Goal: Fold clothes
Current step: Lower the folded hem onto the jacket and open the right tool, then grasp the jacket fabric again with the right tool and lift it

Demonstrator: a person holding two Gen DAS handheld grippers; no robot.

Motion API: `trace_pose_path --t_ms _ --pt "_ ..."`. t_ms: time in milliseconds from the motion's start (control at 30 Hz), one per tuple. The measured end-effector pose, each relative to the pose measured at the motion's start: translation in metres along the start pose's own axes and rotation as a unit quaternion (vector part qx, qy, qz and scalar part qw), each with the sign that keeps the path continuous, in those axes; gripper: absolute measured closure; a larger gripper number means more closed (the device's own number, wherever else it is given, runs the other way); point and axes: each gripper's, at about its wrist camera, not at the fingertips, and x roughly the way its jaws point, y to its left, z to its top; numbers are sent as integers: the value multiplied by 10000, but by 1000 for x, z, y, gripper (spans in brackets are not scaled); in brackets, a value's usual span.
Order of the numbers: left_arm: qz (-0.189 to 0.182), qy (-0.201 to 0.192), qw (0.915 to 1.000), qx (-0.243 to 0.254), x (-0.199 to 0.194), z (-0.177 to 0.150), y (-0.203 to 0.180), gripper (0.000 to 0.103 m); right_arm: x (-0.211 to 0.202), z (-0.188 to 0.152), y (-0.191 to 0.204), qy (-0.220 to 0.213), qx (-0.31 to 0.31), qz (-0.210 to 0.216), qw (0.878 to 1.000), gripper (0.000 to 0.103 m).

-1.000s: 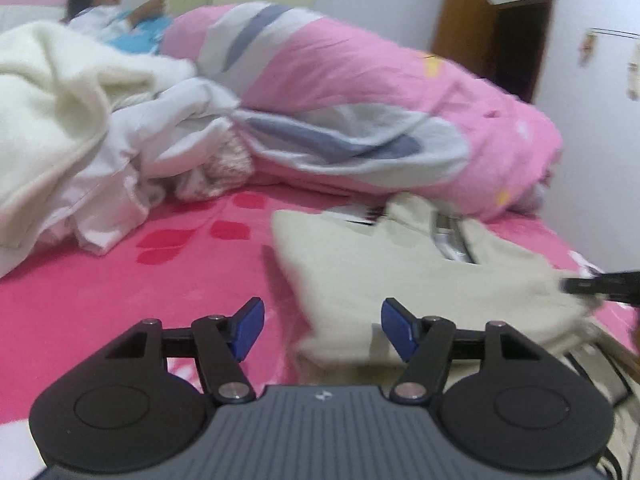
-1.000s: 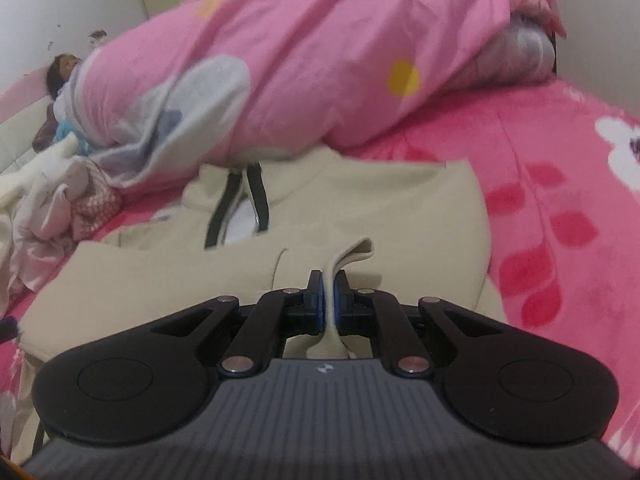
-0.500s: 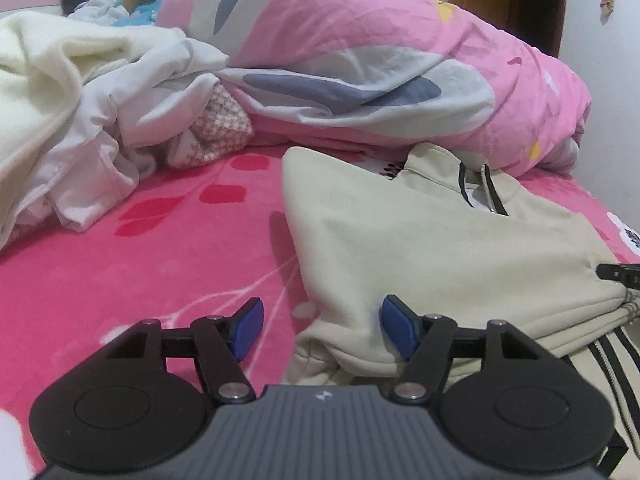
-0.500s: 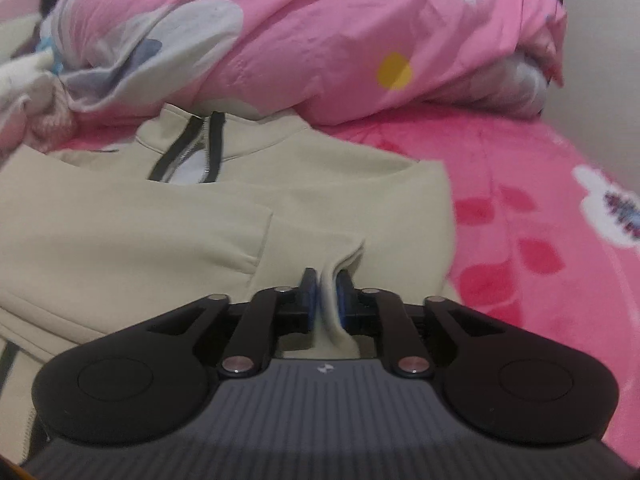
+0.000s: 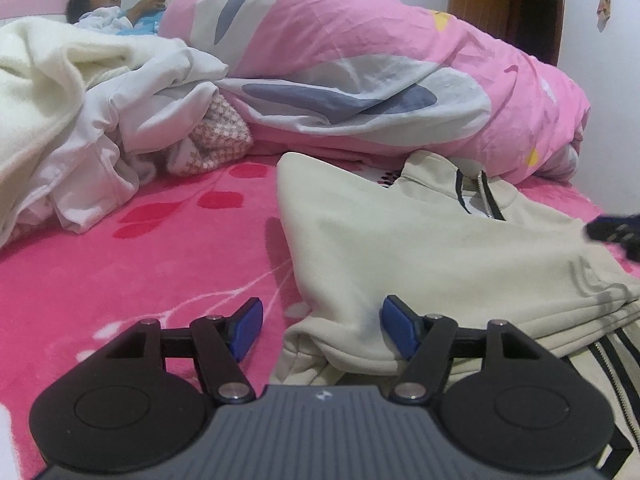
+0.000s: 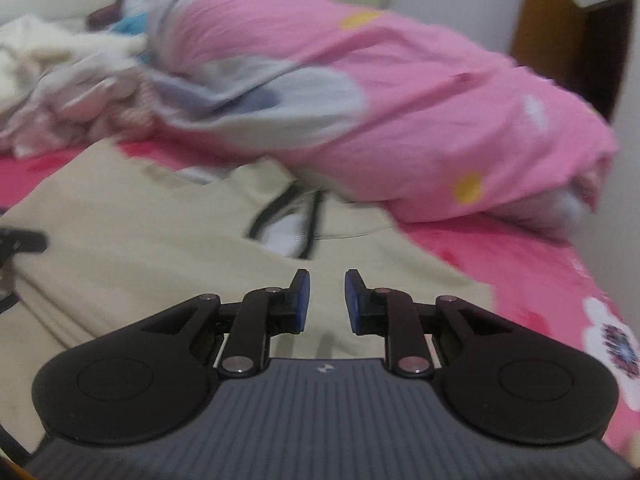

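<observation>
A beige zip-neck sweatshirt (image 5: 420,248) is spread on the pink floral bedsheet (image 5: 120,280), near the rolled pink duvet (image 5: 380,72). Its dark-edged zipper is parted at the collar, and its left side is folded over, leaving a thick rounded edge. The left gripper (image 5: 320,328) is held wide apart, unclenched, at that near edge. The right gripper (image 6: 324,300) is released, nothing between its jaws, above the cloth.
</observation>
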Motion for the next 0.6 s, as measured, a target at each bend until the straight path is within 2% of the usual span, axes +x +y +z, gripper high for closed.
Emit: trace_pose_path --t_ms 100,133,167,233,367,467,600 --pt "-133 -44 9999 -11 -4 -2 4 35 31 -18 -6 670 39 -86 9977 85" --pt "-179 -58 9998 -14 -6 -2 5 35 38 -26 -13 757 196 -63 9969 85" --pt "-226 -71 9997 -17 -7 -3 6 35 36 -31 -21 641 418 19 9971 86" --pt "-317 -88 9994 -45 -9 -4 10 35 33 -28 -30 688 734 60 9949 86" --pt "-423 -88 9986 -290 -9 -3 19 34 18 -18 -37 684 1133 -66 9912 83" --pt "-432 -334 9980 -314 -16 -3 22 34 -2 -19 -57 487 1859 -251 9810 78" --pt "-461 -801 9956 -155 -29 -2 16 34 -16 -31 -94 459 2921 -262 9549 72"
